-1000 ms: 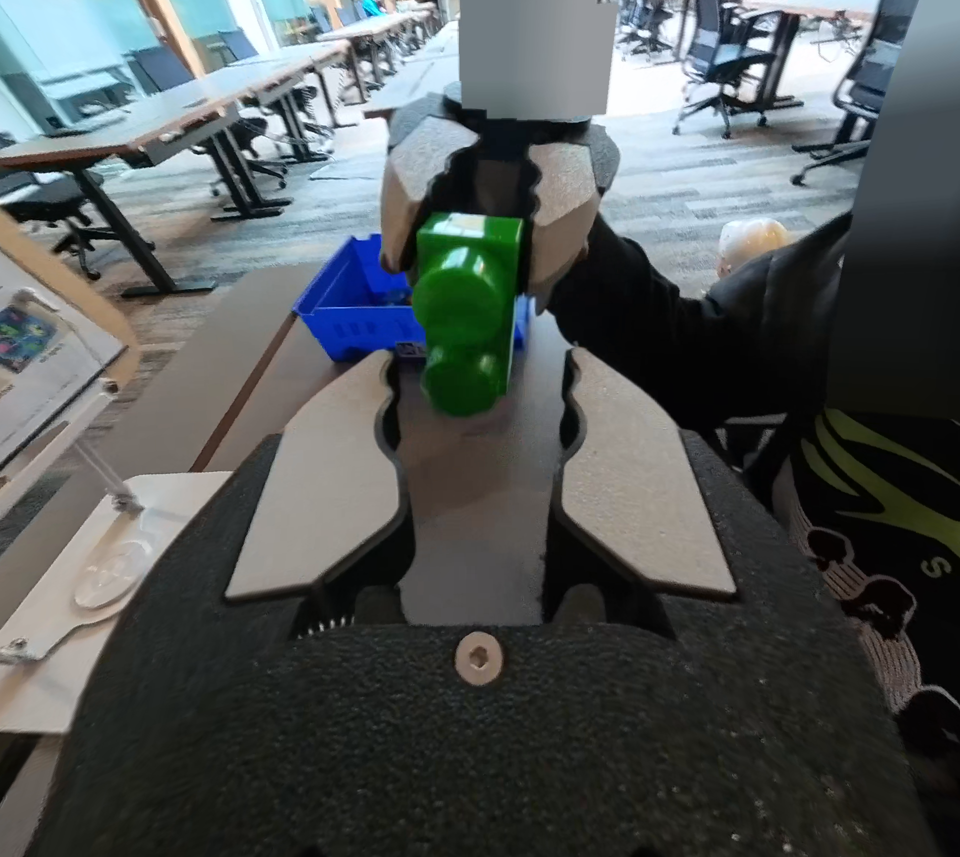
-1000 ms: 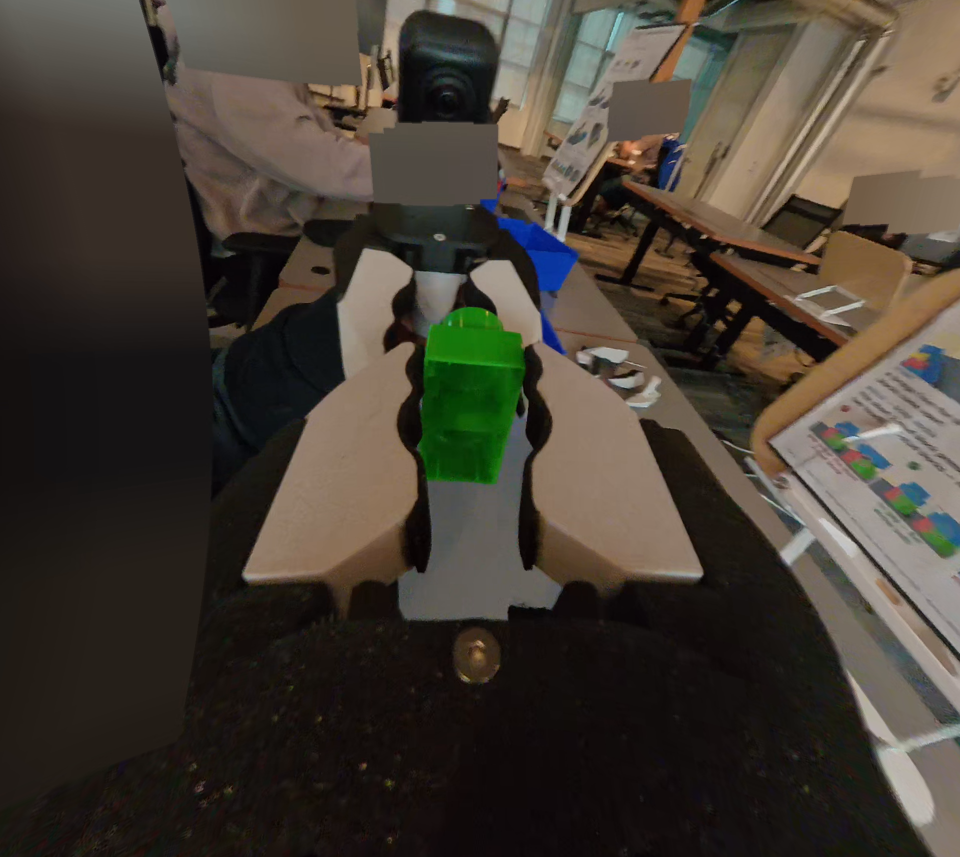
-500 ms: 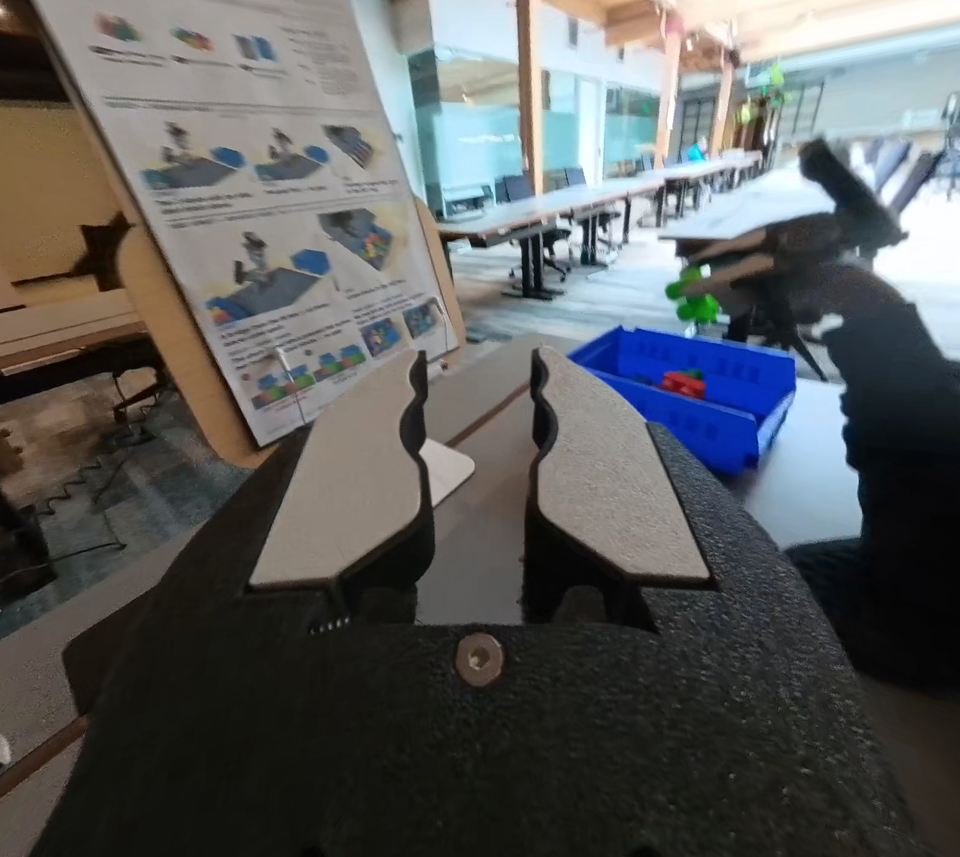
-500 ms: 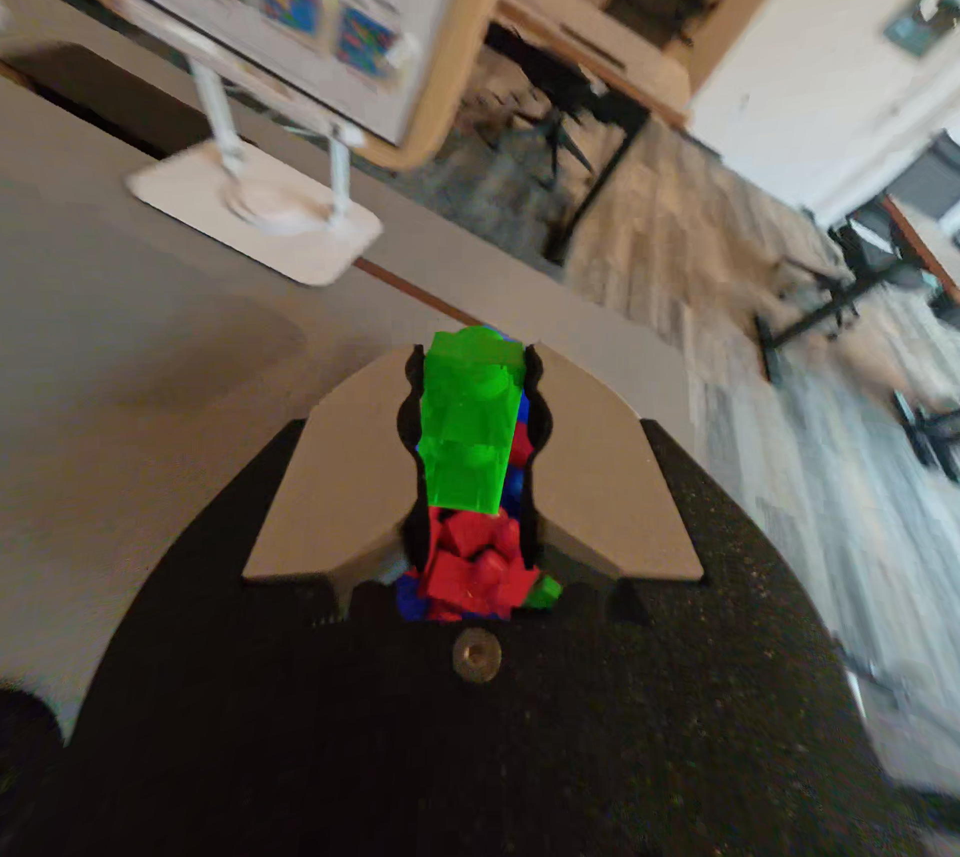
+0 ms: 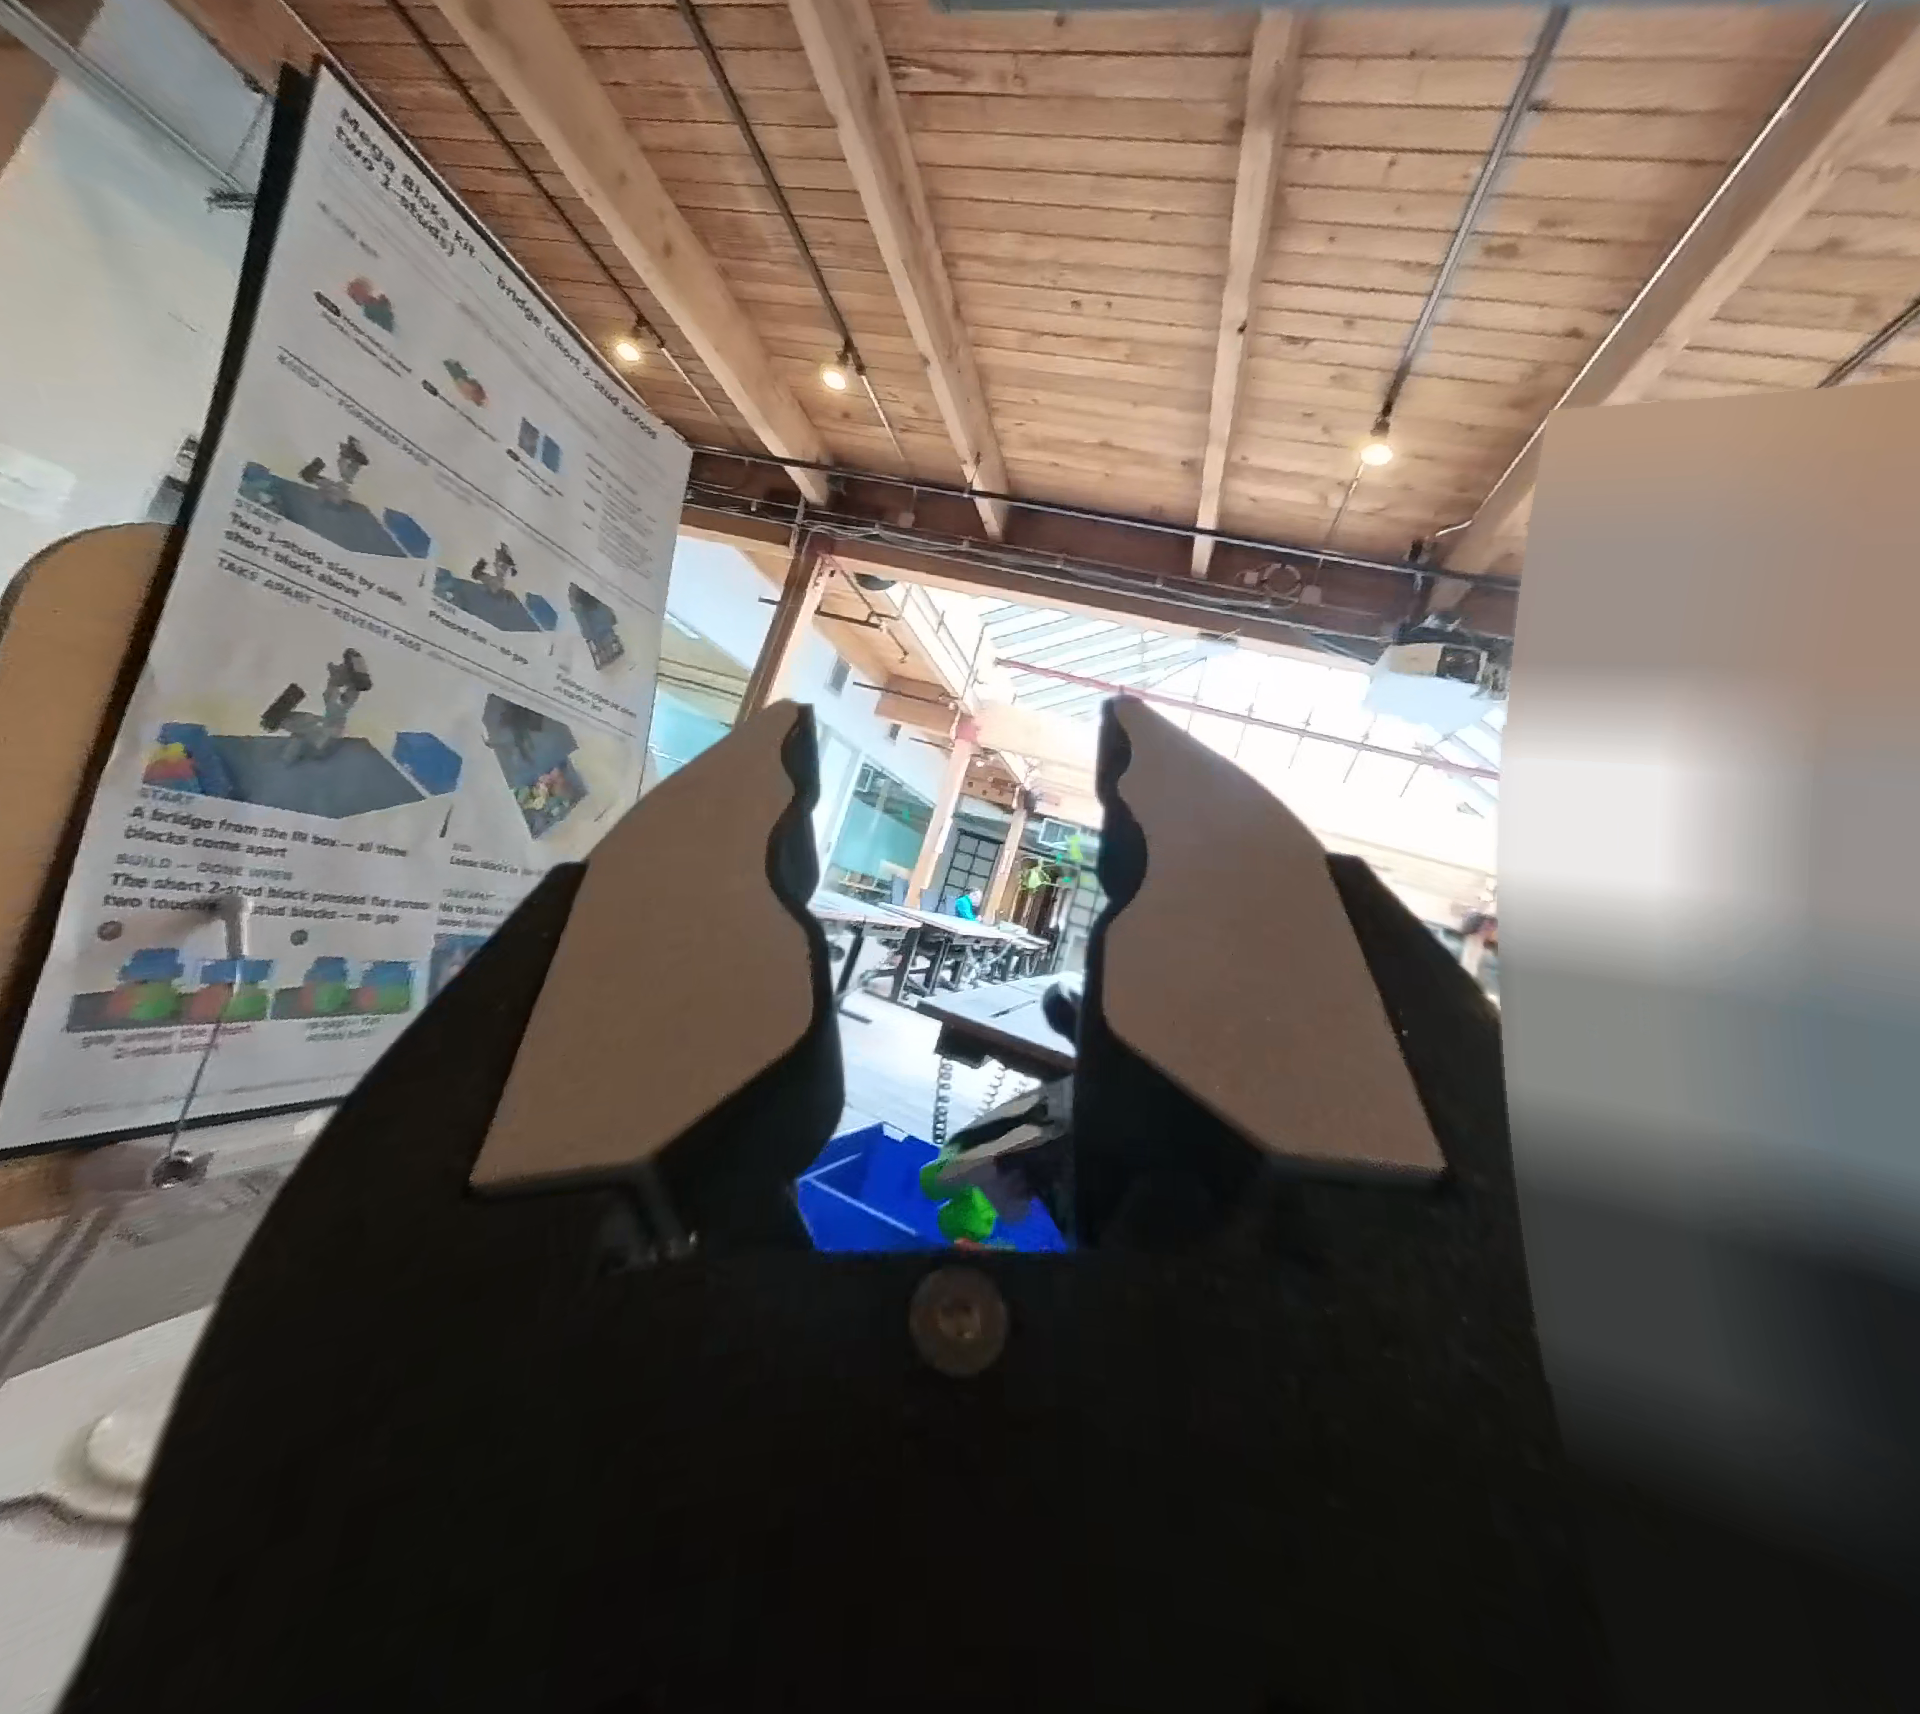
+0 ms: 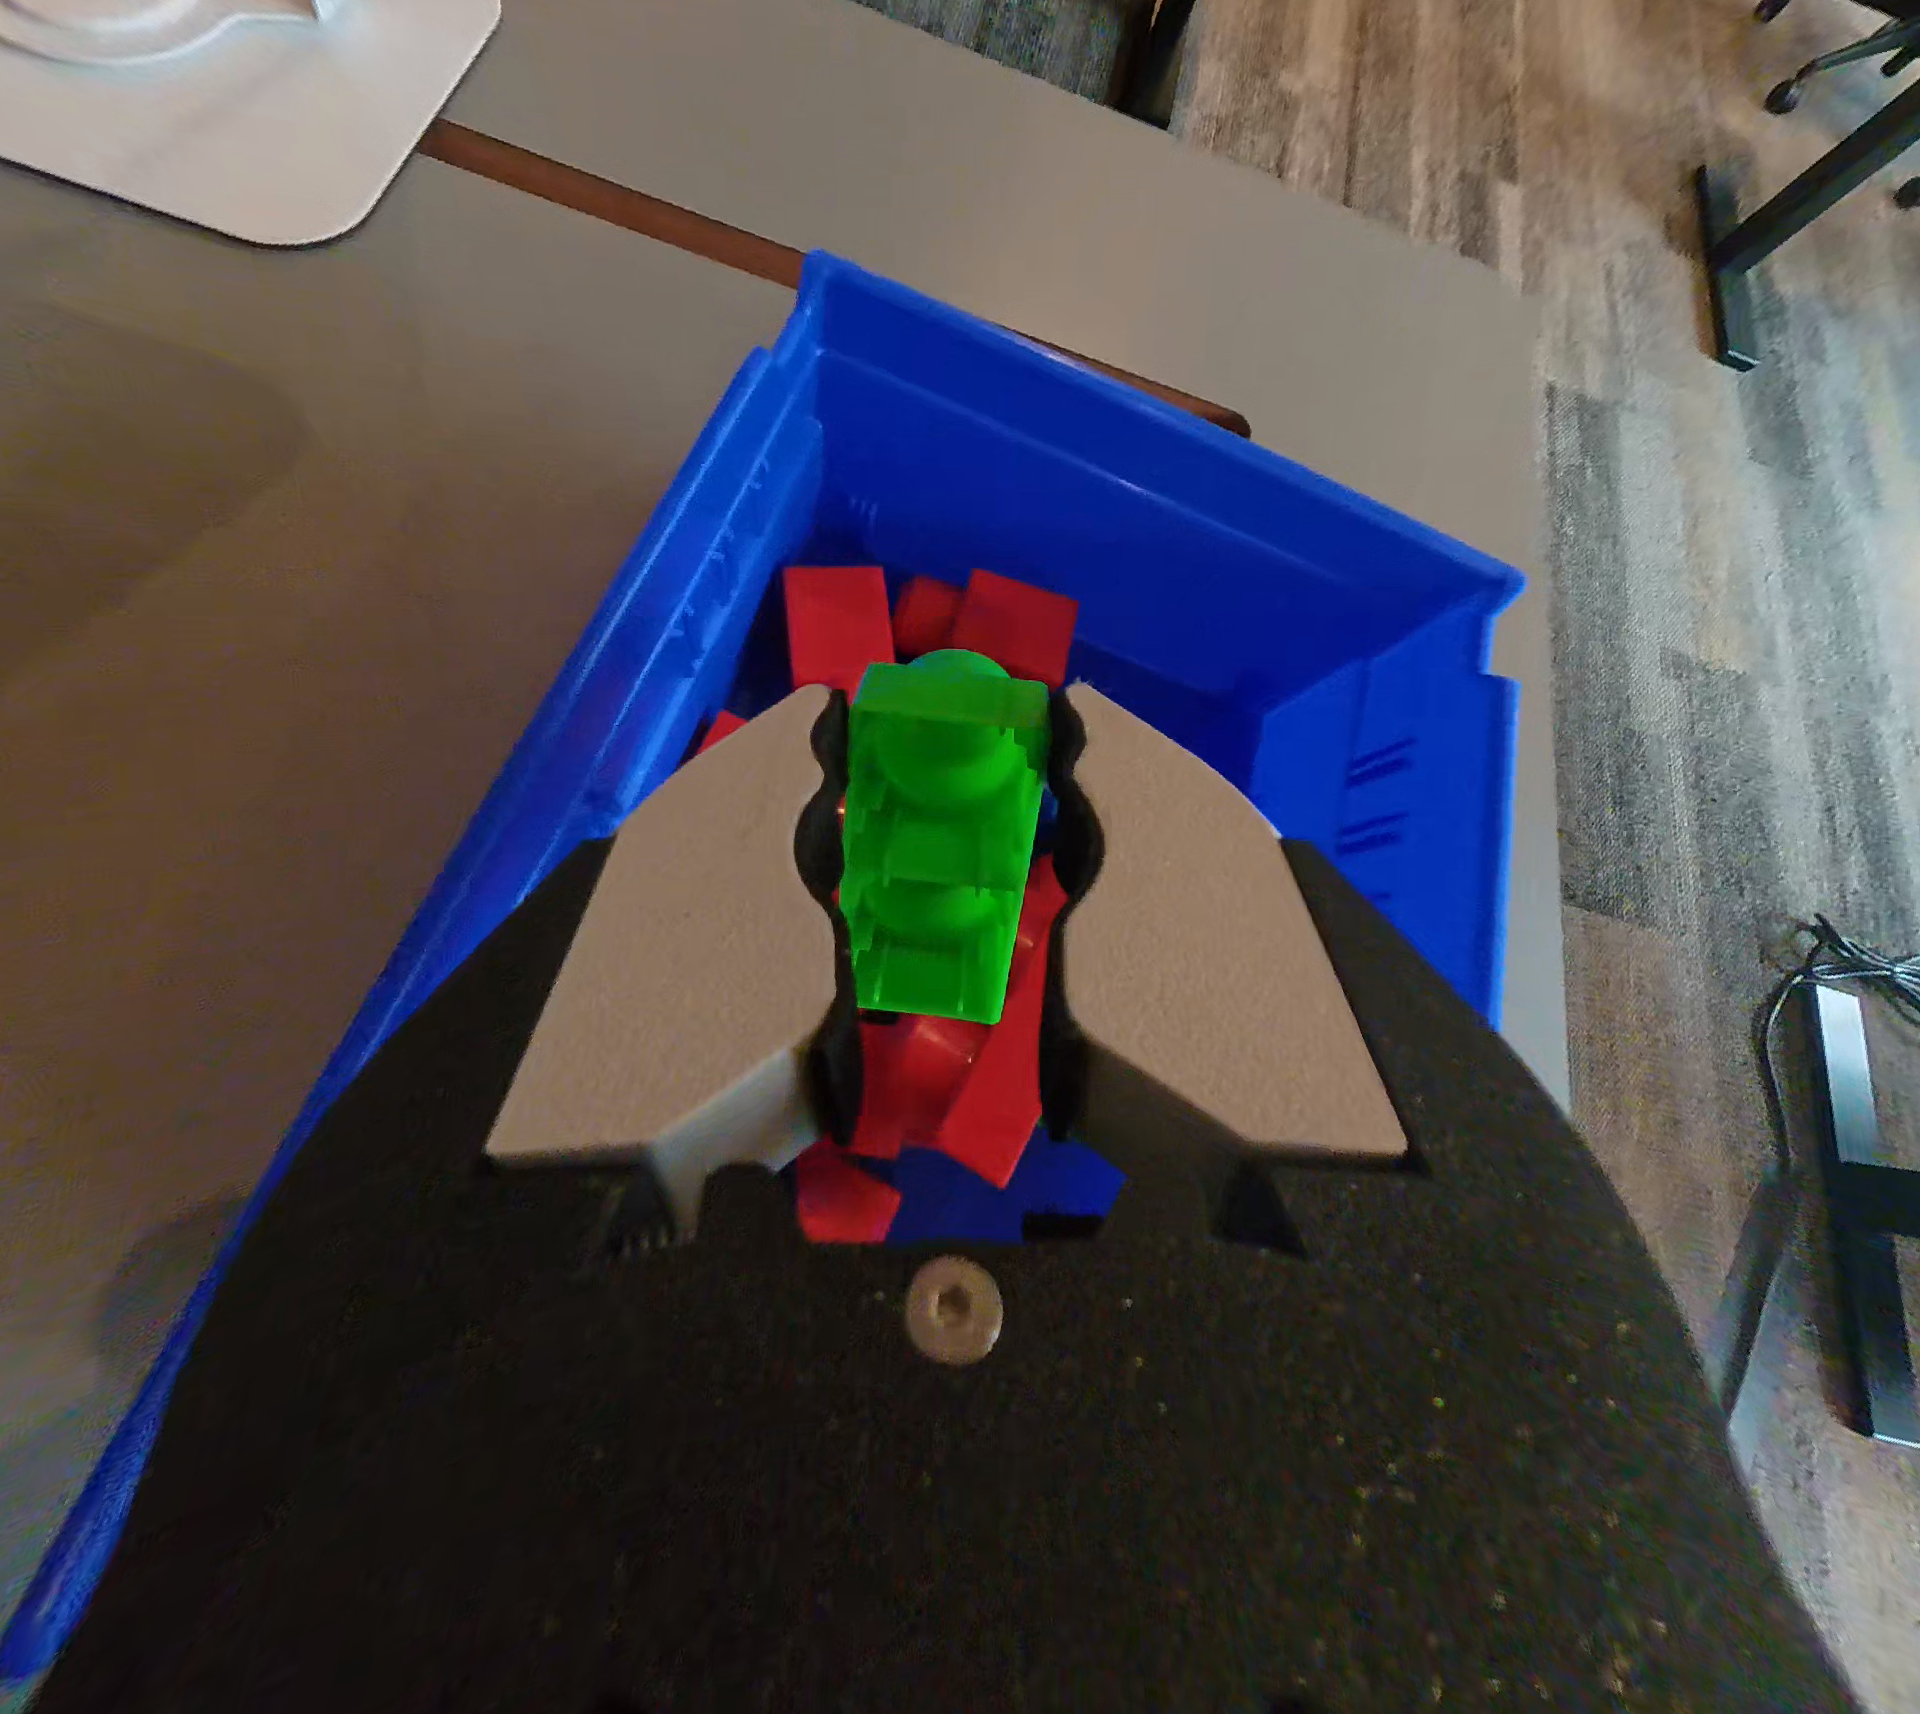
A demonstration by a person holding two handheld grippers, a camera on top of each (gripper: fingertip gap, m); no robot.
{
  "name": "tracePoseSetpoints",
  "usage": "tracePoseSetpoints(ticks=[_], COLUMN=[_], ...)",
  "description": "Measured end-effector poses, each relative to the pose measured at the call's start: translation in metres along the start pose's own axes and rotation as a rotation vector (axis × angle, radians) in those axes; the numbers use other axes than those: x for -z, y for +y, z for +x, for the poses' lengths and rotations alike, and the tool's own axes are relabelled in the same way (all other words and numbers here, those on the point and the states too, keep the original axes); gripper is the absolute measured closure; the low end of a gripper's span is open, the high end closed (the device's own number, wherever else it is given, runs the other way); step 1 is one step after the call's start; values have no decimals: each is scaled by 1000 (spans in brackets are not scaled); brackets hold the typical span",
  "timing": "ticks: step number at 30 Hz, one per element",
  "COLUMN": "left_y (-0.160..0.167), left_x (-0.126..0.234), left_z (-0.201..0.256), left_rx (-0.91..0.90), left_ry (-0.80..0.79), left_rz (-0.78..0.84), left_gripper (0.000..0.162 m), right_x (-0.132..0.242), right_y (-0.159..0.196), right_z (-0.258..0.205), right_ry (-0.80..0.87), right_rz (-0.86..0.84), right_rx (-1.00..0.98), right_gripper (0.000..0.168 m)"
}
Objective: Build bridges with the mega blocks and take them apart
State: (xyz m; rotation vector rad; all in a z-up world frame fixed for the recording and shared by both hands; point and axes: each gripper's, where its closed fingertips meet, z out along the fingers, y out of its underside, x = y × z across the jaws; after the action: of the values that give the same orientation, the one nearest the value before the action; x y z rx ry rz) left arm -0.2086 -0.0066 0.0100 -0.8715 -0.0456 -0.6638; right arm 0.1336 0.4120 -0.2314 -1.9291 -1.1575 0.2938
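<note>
We hold the bright green two-stud plastic block [image 6: 940, 843] clamped in the right gripper [image 6: 945, 833] at frame centre, over the blue plastic bin [image 6: 1143, 469] of red blocks [image 6: 831, 625] — likely for dropping. Left gripper [image 5: 951, 885] empty, jaws apart.

An instruction poster [image 5: 343, 625] stands at the left under a wooden plank ceiling [image 5: 1039, 210]. A white stand base [image 6: 229, 75] lies on the grey table [image 6: 312, 521].
</note>
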Motion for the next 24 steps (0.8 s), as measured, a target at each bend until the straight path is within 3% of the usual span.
tracePoseSetpoints(ticks=[7, 10, 13, 19, 24], left_y=[-8, -9, -8, -3, -6], left_x=[3, 5, 8, 27, 73], left_z=[8, 9, 5, -21, -57], left_rx=[-33, -59, -97, -326, -586], left_ry=[1, -10, -57, -293, -608], left_rz=[5, -12, -44, -226, -468], left_gripper=[110, 111, 112, 112, 112], right_x=[-35, -37, -33, -9, 10], right_y=[26, 31, 27, -5, -32], right_z=[1, 2, 6, 2, -11], right_ry=[1, 8, 32, 5, -23], right_rz=[-109, -140, -123, 37, 142], right_rx=[-27, -36, -41, -50, -9], right_gripper=[130, 110, 102, 88, 74])
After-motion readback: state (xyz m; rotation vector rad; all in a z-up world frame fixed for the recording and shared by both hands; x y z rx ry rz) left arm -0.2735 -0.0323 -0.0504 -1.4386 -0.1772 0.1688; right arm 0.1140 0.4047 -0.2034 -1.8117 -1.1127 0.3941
